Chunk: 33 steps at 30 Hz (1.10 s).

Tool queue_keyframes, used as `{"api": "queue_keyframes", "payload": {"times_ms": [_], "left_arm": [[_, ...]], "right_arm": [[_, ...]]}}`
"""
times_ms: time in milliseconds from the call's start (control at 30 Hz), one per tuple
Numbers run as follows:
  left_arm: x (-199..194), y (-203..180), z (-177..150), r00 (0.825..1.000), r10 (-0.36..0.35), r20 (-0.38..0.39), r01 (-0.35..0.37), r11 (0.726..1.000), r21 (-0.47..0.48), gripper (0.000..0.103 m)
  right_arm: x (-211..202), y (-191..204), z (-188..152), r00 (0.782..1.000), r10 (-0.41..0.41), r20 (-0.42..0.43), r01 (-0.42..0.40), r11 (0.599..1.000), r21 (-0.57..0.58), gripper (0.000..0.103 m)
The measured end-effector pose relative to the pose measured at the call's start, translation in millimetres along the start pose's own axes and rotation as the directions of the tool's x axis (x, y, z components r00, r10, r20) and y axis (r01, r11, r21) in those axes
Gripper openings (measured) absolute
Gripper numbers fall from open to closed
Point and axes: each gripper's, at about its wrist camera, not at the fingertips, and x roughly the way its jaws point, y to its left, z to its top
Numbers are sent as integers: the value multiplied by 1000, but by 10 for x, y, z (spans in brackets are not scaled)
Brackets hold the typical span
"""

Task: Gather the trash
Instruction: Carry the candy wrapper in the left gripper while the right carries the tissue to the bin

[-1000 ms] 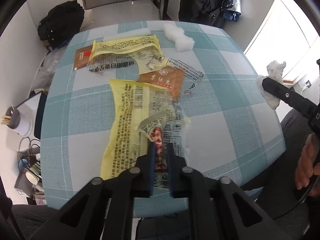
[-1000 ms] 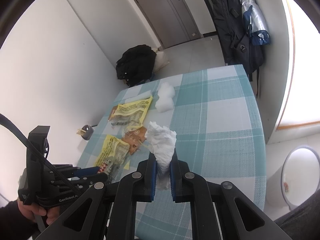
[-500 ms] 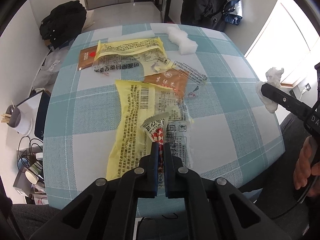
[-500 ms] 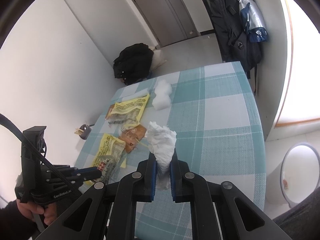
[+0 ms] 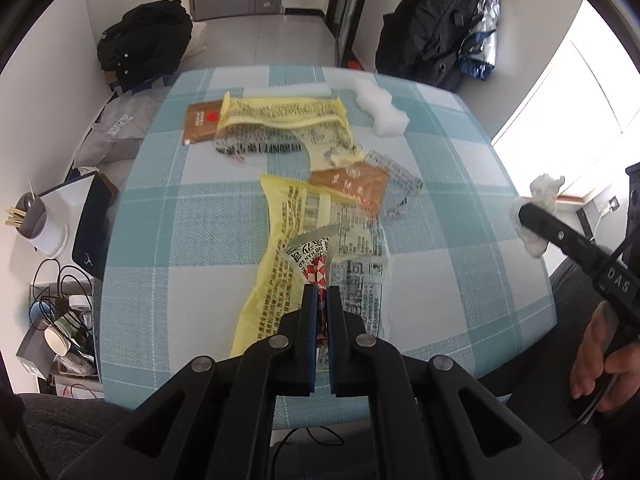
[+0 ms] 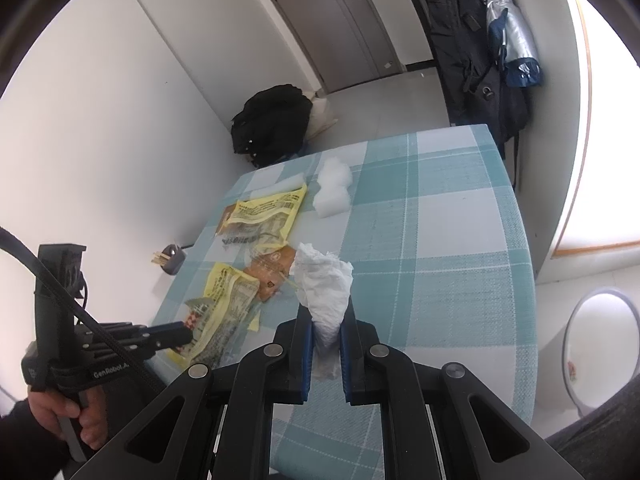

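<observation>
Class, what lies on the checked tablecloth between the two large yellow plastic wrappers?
A small orange-brown sachet and crumpled clear printed film lie between the near yellow wrapper and the far one; clearest in the left wrist view.

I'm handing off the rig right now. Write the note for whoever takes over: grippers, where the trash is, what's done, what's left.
Left gripper: shut on the small red-and-white wrapper, at the near end of the near yellow wrapper.
Right gripper: shut on a crumpled white tissue, held above the checked table.
On the table: far yellow wrapper, two brown sachets, a clear printed wrapper, white foam pieces.
Done: two pieces gripped.
Left: bin them, probably in the white bin on the floor to the right, then collect the rest.
</observation>
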Motion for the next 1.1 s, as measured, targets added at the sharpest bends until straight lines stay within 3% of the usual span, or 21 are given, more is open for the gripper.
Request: {"api": "queue_keyframes", "payload": {"times_ms": [300,567,933,1100], "left_arm": [[-278,-58,159,995,-20,100,20,1000,4,1],[-544,-393,438,981,-61,183,53,997,49,1],[-669,-1321,903,954,-203,220,159,966,204,1],[-587,-1834,1119,932,-308,189,252,929,271,1]], "right_arm": [[-211,100,101,998,13,59,-11,1000,-28,10],[-537,40,313,991,26,133,-24,1000,-19,10],[-1431,-477,664,953,-65,295,56,998,38,10],[-1795,-913,654,932,-147,330,110,986,129,10]]}}
